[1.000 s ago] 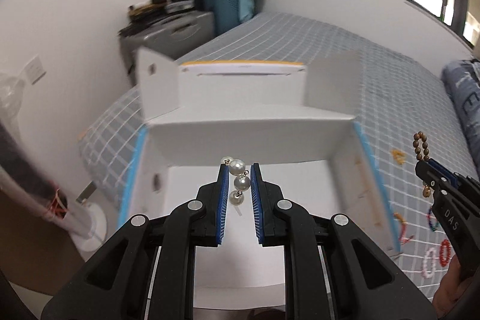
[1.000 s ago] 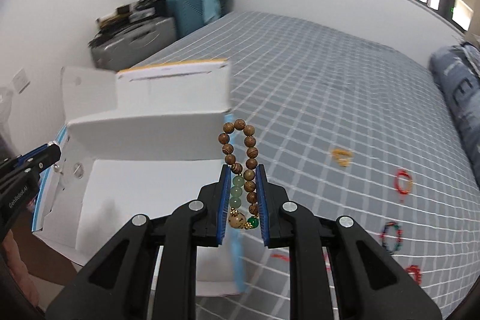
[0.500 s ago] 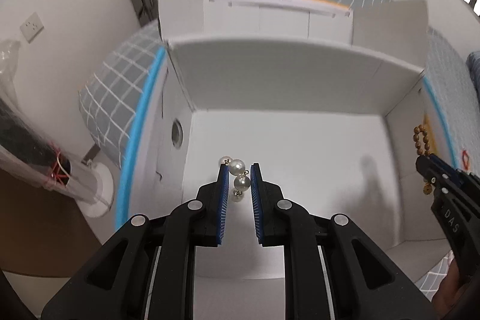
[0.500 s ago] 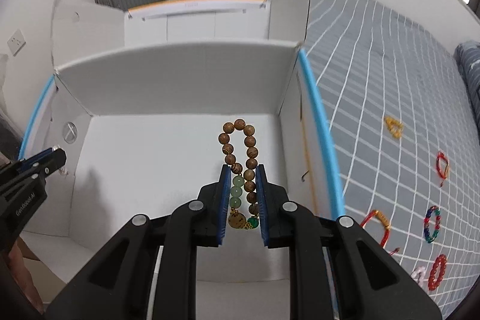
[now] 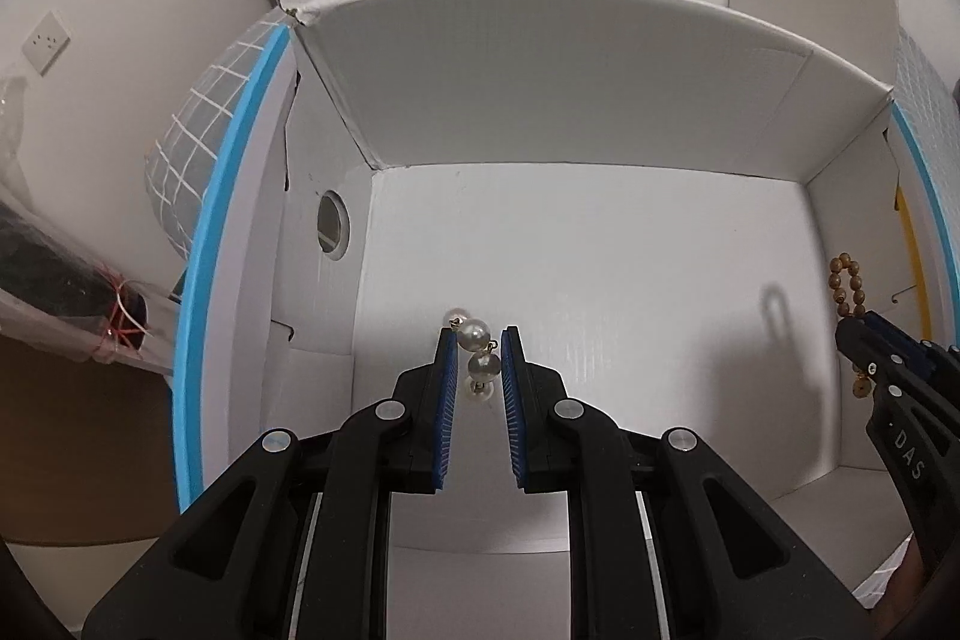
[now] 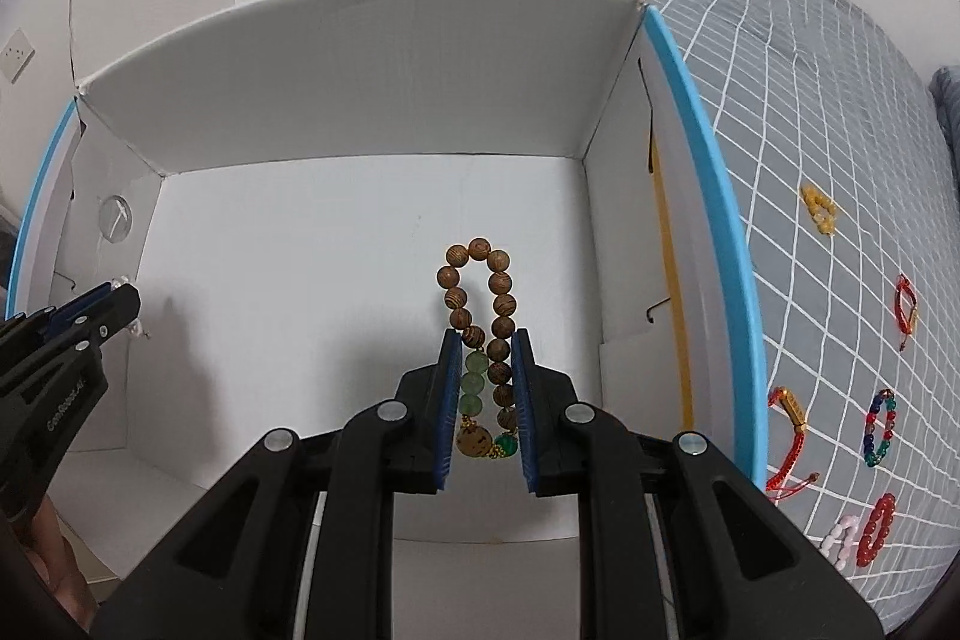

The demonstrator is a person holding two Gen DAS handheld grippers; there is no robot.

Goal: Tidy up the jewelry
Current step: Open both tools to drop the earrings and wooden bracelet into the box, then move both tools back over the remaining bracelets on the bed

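Bed: grey checked bedspread [image 6: 810, 112] carries an open white cardboard box [image 6: 360, 112], its flaps folded back; several bracelets [image 6: 879, 427] lie loose on the cover off the box's right edge.
Change: a second ago both grippers were high, looking across the bed past the box; now both look straight down into it, with floor and walls filling each view.
Meaning: both pieces have reached the box and hang above its floor, so letting go looks like the next step; the floor shows no jewelry lying on it yet.
Left gripper [image 5: 478, 370]: jaws narrowly apart, pinching a short string of pearls [image 5: 478, 347]; one pearl pokes past the tips, toward the box's left wall with its round hole [image 5: 332, 223].
Right gripper [image 6: 485, 388]: jaws close together, clamping a wooden bead bracelet [image 6: 480, 292] with green beads; its loop stands out beyond the tips, nearer the box's right wall.
Spacing: grippers well apart, each visible at the edge of the other's view.
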